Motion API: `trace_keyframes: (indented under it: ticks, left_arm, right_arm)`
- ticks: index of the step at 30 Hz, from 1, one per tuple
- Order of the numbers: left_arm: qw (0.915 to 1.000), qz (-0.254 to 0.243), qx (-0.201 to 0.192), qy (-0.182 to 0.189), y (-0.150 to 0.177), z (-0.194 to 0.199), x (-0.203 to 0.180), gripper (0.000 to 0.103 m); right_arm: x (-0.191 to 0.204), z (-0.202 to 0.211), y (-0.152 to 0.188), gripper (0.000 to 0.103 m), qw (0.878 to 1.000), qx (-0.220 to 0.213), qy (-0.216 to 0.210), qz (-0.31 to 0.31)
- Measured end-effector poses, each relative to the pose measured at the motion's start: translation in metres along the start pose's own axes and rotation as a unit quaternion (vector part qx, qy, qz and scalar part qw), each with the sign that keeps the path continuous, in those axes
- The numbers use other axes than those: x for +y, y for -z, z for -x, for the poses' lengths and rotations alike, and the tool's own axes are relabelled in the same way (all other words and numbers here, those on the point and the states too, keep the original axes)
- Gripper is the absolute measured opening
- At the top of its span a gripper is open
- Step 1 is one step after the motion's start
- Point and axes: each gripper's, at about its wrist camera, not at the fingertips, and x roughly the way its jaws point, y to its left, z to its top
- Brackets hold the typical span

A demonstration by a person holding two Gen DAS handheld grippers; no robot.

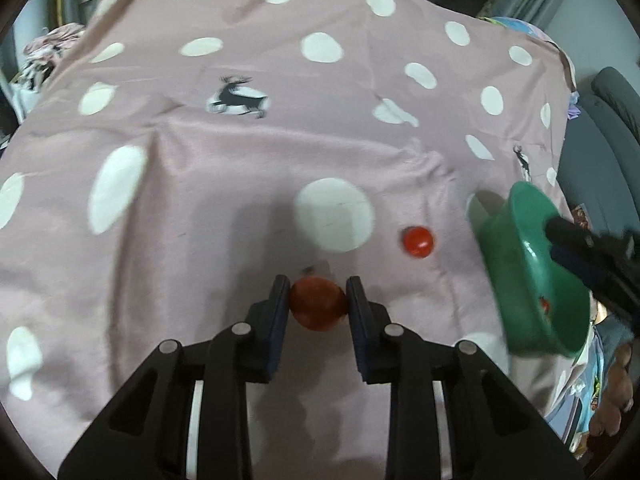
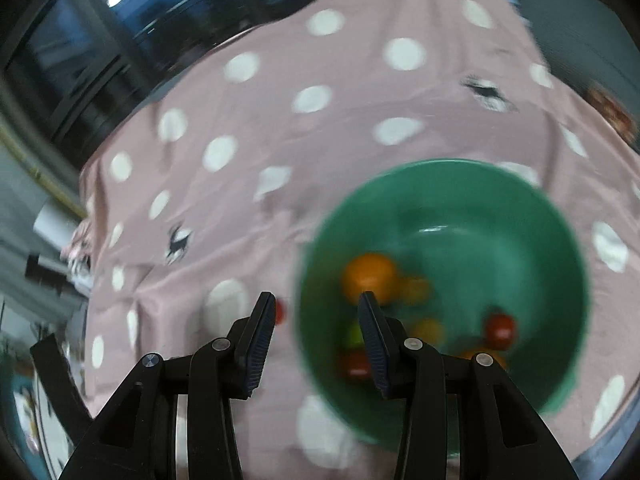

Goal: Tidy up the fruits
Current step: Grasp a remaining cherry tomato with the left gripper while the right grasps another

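Left gripper [image 1: 318, 300] clamping red fruit [image 1: 317, 303] (between fingers), green bowl [image 1: 520, 240] rightward

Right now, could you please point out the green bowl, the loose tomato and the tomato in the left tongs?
Green bowl [image 2: 560, 240]: right wrist view, inner wall.
Loose tomato [image 1: 418, 241]: left wrist view, its middle.
Held tomato [image 1: 318, 304]: left wrist view, its middle.

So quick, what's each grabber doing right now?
Left gripper: closed on a red tomato.
Right gripper: clamped on the green bowl's rim, one finger inside, one outside.
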Motion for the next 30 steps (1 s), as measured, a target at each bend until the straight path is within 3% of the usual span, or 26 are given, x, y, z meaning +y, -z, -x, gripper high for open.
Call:
trace_keyframes:
  ticks: [5,9,14,18,27,30]
  left_arm:
    - [0.9999,0.005,-0.003,-0.009,0.011,0.005,0.023,0.028]
    - [0.9996,0.028,-0.001,0.004,0.008,0.006,0.036,0.028]
    - [0.9993,0.031,-0.017,-0.008,0.008,0.016,0.041,0.028]
    - [0.9991,0.038,-0.018,0.008,0.009,0.02,0.044,0.028]
    - [0.999,0.039,-0.021,0.0,0.007,0.022,0.046,0.028]
    - [0.9989,0.038,-0.026,-0.006,0.007,0.024,0.046,0.028]
  right_arm:
    - [0.052,-0.032,0.008,0.043,0.998,0.022,-0.017,0.063]
    - [0.078,-0.065,0.017,0.043,0.994,0.027,0.033,0.097]
    - [0.085,-0.091,0.024,0.043,0.987,0.032,0.099,0.125]
    - [0.081,-0.102,0.026,0.043,0.981,0.029,0.14,0.133]
    - [0.076,-0.12,0.031,0.043,0.98,0.05,0.146,0.128]
    - [0.077,-0.121,0.031,0.034,0.981,0.053,0.139,0.126]
